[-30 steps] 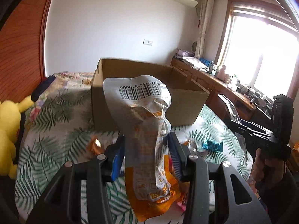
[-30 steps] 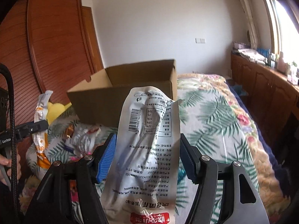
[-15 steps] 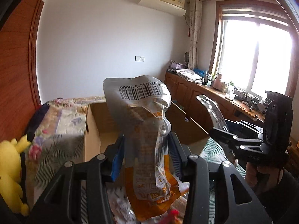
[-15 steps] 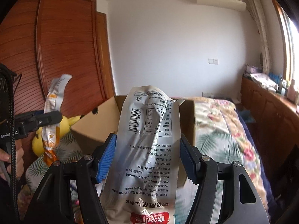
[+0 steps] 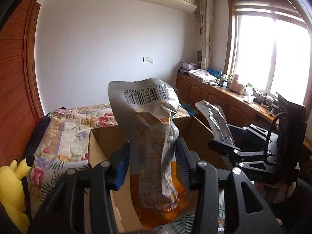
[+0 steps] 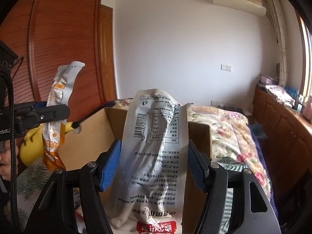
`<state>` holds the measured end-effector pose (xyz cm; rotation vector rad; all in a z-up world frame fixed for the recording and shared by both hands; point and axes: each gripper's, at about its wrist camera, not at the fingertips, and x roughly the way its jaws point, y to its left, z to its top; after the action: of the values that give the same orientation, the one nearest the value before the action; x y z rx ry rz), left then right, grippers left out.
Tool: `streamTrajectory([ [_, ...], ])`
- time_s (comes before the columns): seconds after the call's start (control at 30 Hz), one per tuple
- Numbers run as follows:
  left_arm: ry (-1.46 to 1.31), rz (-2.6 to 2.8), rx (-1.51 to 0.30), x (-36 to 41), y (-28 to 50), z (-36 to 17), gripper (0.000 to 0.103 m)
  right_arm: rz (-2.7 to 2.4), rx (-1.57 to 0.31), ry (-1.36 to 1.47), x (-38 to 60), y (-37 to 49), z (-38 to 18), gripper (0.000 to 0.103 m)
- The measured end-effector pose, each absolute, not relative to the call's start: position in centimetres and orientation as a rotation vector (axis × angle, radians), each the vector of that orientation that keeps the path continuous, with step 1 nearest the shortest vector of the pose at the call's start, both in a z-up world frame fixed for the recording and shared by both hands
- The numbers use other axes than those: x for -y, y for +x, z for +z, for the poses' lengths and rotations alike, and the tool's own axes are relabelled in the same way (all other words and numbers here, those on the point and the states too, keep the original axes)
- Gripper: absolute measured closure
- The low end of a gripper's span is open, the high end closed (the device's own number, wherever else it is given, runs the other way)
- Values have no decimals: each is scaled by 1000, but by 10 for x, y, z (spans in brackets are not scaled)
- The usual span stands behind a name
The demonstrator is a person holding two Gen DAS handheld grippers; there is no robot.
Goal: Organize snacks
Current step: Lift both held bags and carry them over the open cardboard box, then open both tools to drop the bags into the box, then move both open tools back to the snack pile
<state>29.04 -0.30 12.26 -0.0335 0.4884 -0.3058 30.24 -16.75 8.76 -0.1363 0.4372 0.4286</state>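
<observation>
My left gripper (image 5: 153,161) is shut on a crumpled silver-and-orange snack pouch (image 5: 154,136) that stands upright between its blue pads, above the near left corner of an open cardboard box (image 5: 101,152). My right gripper (image 6: 154,163) is shut on a tall silver snack bag (image 6: 154,156) with a red label at its bottom, held over the same cardboard box (image 6: 198,138). Each view shows the other gripper from the side: the right gripper (image 5: 222,146) with its bag (image 5: 216,120), and the left gripper (image 6: 56,111) with its pouch (image 6: 56,120).
The box sits on a bed with a floral and leaf-print cover (image 5: 64,128). A yellow plush toy (image 5: 11,191) lies at the bed's left edge by a wooden wardrobe (image 6: 64,48). Wooden cabinets (image 5: 220,97) run under the window on the right. More snack packets lie below the grippers.
Both grippers have risen and moved forward with their packs, from in front of the box to over its open top. The box now sits lower and nearer in both views.
</observation>
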Motion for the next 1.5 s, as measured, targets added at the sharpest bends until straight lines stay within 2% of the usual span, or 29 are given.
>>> streamTrajectory([
  [0.47, -20, -287, -580, 11, 332, 86, 60, 352, -436, -276, 143, 318, 75, 36],
  [0.7, -10, -289, -607, 20, 325, 79, 61, 368, -520, -314, 137, 312, 51, 36],
  [0.97, 8, -288, -614, 20, 305, 75, 58, 379, -558, -280, 144, 306, 49, 28],
  [1.23, 25, -317, -593, 14, 261, 79, 55, 413, -531, -211, 158, 273, 61, 28],
  [1.5, -16, -334, -602, 4, 209, 72, 47, 448, -543, -166, 163, 217, 55, 28],
])
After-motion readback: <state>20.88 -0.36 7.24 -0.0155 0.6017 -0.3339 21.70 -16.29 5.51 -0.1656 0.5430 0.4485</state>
